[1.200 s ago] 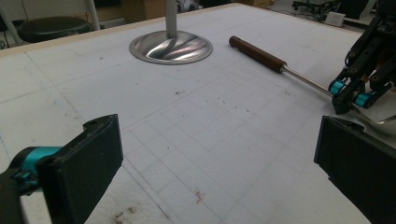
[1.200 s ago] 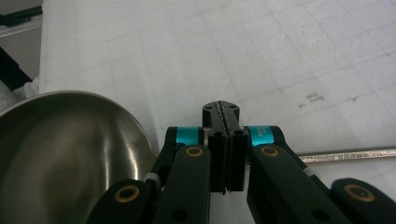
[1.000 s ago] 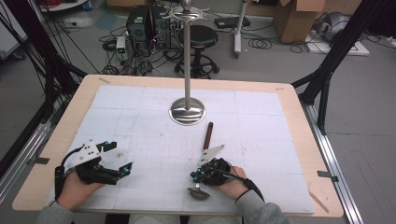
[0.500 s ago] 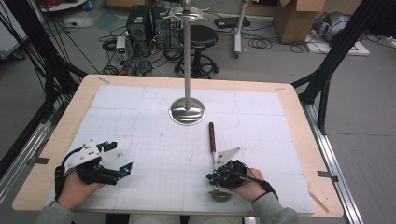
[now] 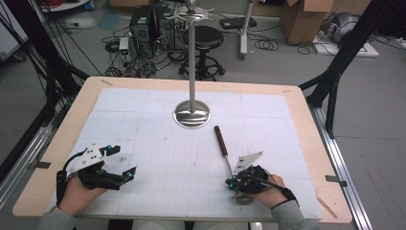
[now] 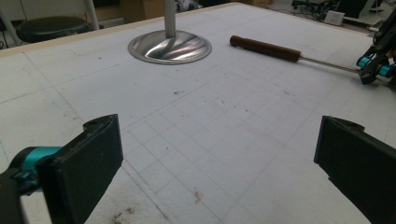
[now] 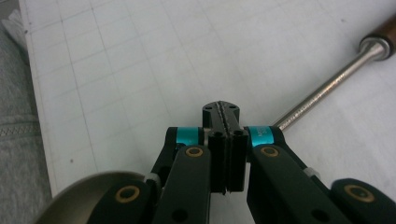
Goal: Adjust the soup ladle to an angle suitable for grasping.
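Observation:
A ladle lies on the white gridded mat, its brown wooden handle (image 5: 220, 139) pointing toward the stand and its steel shaft (image 7: 327, 84) running back under my right gripper (image 5: 231, 181). In the right gripper view the jaws (image 7: 222, 112) are pressed together with nothing visible between the pads. The shaft passes beneath them, and the ladle's bowl (image 7: 88, 196) shows at the lower left. My left gripper (image 5: 122, 160) rests at the front left, jaws wide apart (image 6: 219, 133) over bare mat. From the left gripper view, the ladle's handle (image 6: 264, 47) and my right gripper (image 6: 373, 65) appear at the far right.
A tall steel stand with a round base (image 5: 191, 115) rises from the middle back of the mat, with hooks at its top (image 5: 191, 9). Its base (image 6: 168, 46) also lies ahead in the left gripper view. The wooden table edge (image 5: 306, 120) frames the mat.
My right hand has slid to the right along the front edge. The ladle's bowl end has swung right with it while the handle end stayed near the stand. The left hand kept still.

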The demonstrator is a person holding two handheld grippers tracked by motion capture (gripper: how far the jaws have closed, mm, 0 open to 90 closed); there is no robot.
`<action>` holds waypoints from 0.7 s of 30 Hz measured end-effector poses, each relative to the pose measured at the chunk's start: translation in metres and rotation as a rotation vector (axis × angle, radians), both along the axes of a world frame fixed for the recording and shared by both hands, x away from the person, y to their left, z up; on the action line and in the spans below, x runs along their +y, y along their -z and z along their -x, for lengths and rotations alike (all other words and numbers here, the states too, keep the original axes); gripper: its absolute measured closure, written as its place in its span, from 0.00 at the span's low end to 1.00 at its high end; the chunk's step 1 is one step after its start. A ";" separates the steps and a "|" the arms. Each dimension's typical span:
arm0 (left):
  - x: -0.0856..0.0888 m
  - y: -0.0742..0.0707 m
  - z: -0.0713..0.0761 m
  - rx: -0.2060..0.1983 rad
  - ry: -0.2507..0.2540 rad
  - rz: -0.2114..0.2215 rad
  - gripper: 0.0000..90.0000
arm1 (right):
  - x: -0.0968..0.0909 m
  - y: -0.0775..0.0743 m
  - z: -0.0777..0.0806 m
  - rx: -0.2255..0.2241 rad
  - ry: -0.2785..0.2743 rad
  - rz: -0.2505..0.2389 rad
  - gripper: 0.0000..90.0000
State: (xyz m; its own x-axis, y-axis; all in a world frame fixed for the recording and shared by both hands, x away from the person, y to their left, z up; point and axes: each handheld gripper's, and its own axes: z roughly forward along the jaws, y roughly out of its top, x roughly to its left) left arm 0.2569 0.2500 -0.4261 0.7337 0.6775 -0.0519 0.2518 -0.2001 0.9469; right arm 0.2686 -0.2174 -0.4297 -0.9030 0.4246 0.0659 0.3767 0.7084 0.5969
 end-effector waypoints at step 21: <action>-0.001 0.002 -0.002 0.006 0.002 -0.015 0.02 | -0.034 0.003 -0.038 -0.027 0.234 -0.131 1.00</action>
State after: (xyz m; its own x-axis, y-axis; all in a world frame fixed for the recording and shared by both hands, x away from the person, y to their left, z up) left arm 0.2585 0.2486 -0.4278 0.7349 0.6766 -0.0464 0.2573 -0.2149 0.9421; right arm 0.3069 -0.2511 -0.4322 -0.7835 0.6114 0.1109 0.5036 0.5202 0.6897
